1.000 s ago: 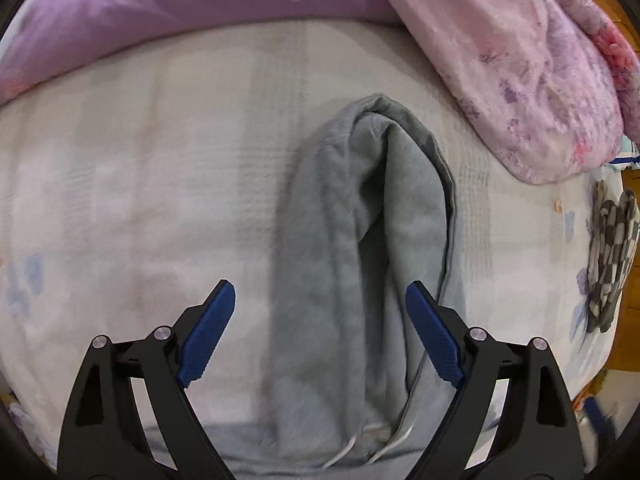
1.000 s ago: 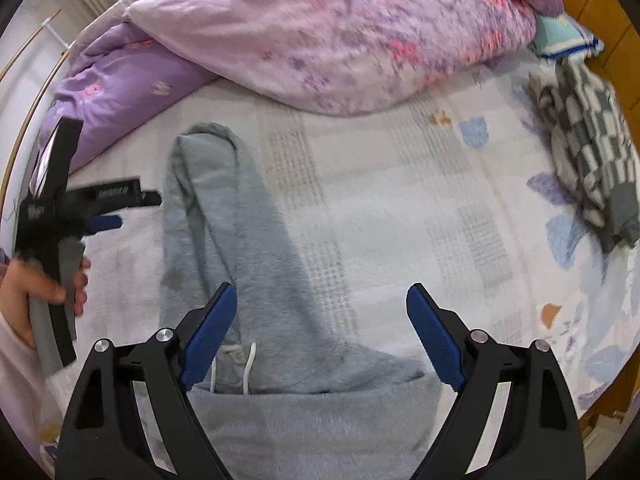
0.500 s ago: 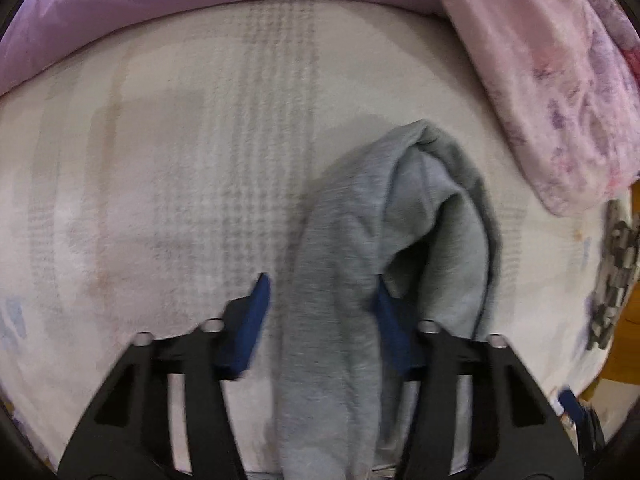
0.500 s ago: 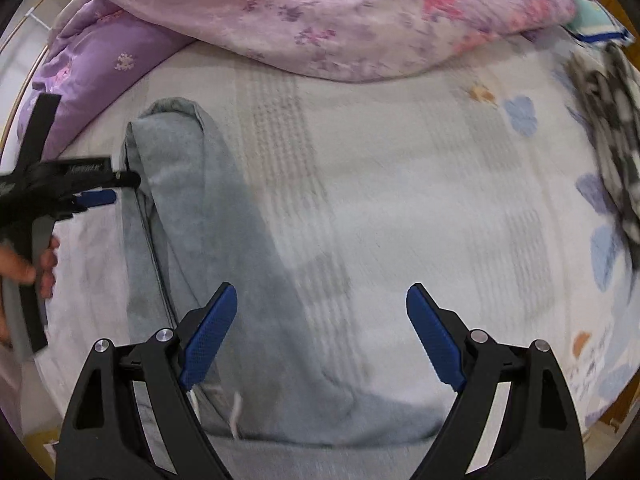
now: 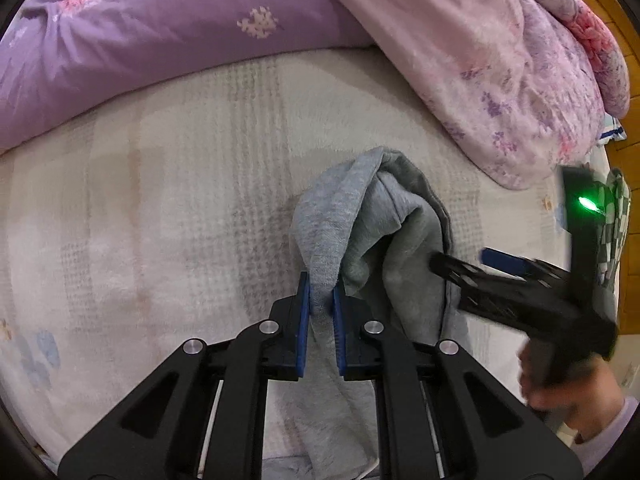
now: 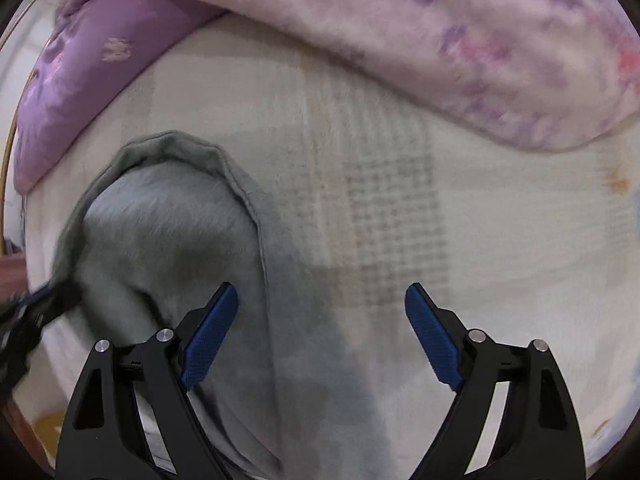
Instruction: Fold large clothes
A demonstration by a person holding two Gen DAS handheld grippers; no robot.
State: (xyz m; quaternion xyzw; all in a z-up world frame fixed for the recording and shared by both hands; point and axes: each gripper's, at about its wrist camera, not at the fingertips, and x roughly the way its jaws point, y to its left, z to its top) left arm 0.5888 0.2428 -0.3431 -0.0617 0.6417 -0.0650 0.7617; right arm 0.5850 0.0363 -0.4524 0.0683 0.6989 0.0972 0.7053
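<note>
Both views blurred; left gripper (image 5: 321, 300) clamps hoodie (image 5: 376, 216), lower part cropped

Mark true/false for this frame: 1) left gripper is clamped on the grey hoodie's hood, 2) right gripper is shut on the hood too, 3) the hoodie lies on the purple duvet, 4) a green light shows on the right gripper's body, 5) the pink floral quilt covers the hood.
1) The left gripper is clamped on the grey hoodie. True: its blue pads pinch a fold at the hood's edge.
2) The right gripper is shut on the hood. False: it is open, one finger against the hood's rim.
3) The hoodie lies on the purple duvet. False: it lies on the pale bedsheet.
4) A green light shows on the right gripper. True.
5) The pink floral quilt covers the hood. False: it lies apart, beyond the hood.
</note>
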